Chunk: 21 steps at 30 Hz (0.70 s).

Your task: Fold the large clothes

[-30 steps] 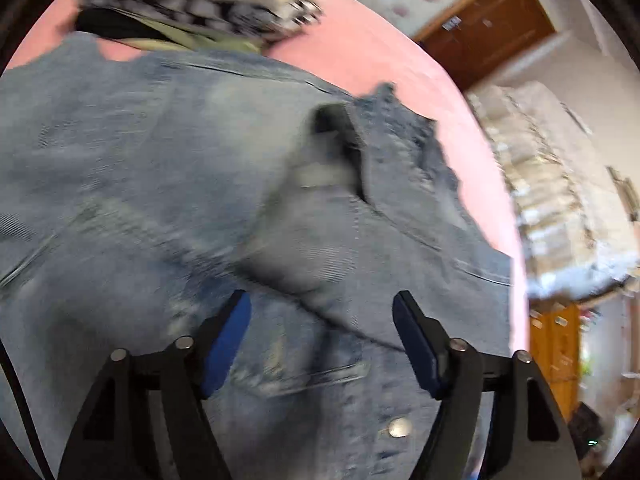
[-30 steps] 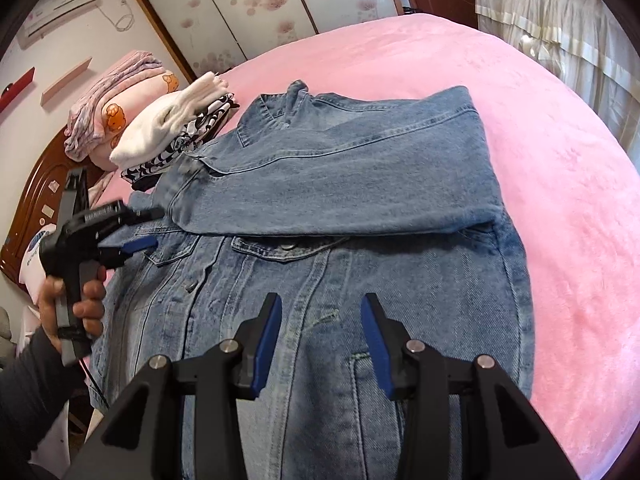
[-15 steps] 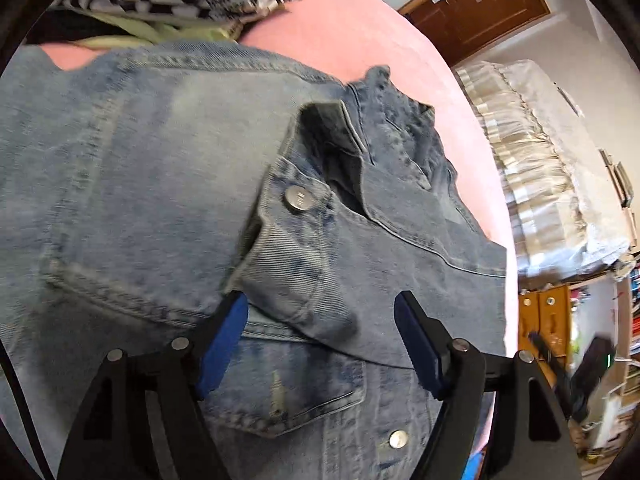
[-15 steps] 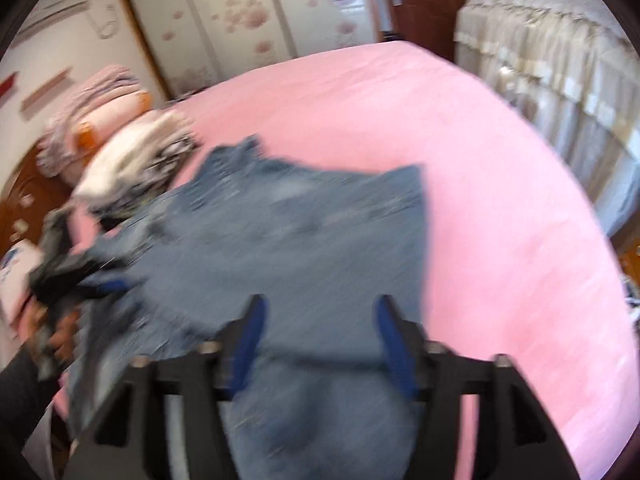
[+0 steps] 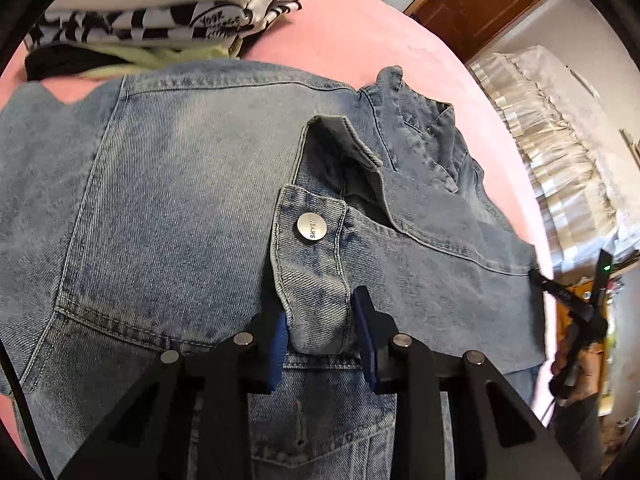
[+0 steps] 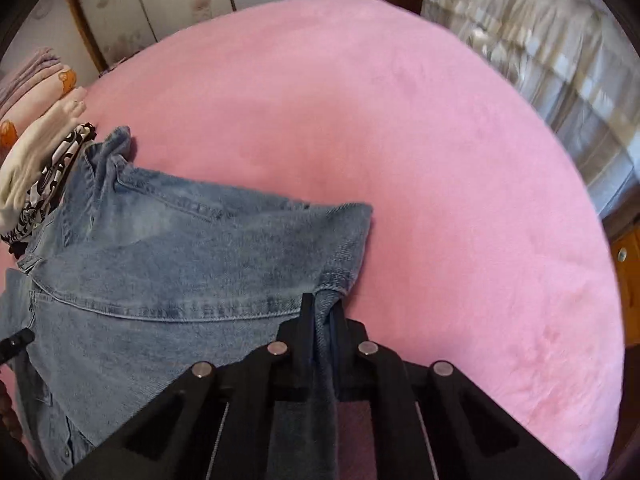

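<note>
left tool point(image 5: 322, 330) closing around jacket cuff point(image 5: 310, 280) | right tool point(image 6: 323, 320) pinching denim edge point(image 6: 326, 300) | lifting both evenly, keeping it taut

left gripper point(image 5: 322, 326) jaws closing on denim jacket point(image 5: 168, 200) cuff point(image 5: 310, 276).

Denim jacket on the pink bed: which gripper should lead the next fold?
Probably right. The right gripper is shut on the denim jacket at its outer folded edge, with bare pink bed beyond. The left gripper is closing around the buttoned cuff mid-garment, better as an anchor.
</note>
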Tool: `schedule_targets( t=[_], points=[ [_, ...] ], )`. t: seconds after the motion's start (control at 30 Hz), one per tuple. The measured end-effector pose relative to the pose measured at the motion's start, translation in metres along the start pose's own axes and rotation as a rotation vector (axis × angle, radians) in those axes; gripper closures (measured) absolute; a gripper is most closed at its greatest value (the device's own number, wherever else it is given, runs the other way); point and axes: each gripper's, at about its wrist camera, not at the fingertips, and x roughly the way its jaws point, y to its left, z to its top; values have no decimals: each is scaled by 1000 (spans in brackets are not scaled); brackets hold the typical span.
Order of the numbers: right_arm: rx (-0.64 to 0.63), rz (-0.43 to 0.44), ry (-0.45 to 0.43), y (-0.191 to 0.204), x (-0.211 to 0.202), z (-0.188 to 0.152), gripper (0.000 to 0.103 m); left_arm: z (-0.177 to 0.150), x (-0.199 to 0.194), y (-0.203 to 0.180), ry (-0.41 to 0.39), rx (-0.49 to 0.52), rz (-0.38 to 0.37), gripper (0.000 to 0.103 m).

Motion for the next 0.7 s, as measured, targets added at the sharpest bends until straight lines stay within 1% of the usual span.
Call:
schedule_targets(
  t=[0.03, 0.07, 0.13, 0.17, 0.23, 0.27, 0.3, 0.33, 0.37, 0.43, 0.47, 0.53, 0.57, 0.6, 0.63, 0.67, 0.7],
  points=[
    [4, 3, -14, -2, -1, 0, 98, -3, 2, 0, 5, 7, 18, 74],
    [9, 4, -9, -5, 5, -2, 98, -5, 5, 0, 8, 15, 32, 74],
    [6, -13, 24, -10, 21, -9, 98, -6, 5, 1, 10, 19, 38, 73],
    [13, -9, 20, -12, 21, -12, 95, -5, 3, 2, 18, 10, 32, 69],
    [59, 12, 21, -18, 11, -13, 84, -4, -1, 4, 44, -6, 13, 58],
    [83, 30, 31, -22, 4, -15, 79, -4, -3, 5, 53, -9, -2, 48],
    [101, 65, 34, -24, -5, -19, 77, -5, -8, 6, 52, -11, -18, 43],
    [112, 103, 28, -25, -19, -26, 71, -7, -13, 5, 43, -3, -22, 42],
    [113, 124, 22, -26, -29, -33, 62, -9, -15, 5, 41, 5, -18, 39],
    [96, 143, 10, -24, -52, -54, 52, -14, -18, 4, 34, 27, -9, 39],
    [79, 141, 5, -22, -61, -64, 50, -16, -18, 4, 27, 35, -6, 39],
    [46, 121, 11, -16, -72, -88, 50, -20, -18, 4, 10, 35, 2, 39],
    [38, 111, 17, -15, -72, -94, 50, -20, -16, 3, 2, 33, 3, 40],
    [25, 88, 29, -11, -70, -101, 50, -20, -15, 1, -4, 29, 9, 54],
    [13, 62, 45, -10, -63, -105, 55, -20, -13, 0, 0, 27, 29, 65],
    [1, 40, 66, -8, -56, -111, 86, -20, -12, -2, 8, 30, 41, 70],
    [-6, 54, 92, -5, -48, -113, 89, -19, -13, -4, -2, 32, 43, 71]
  ],
)
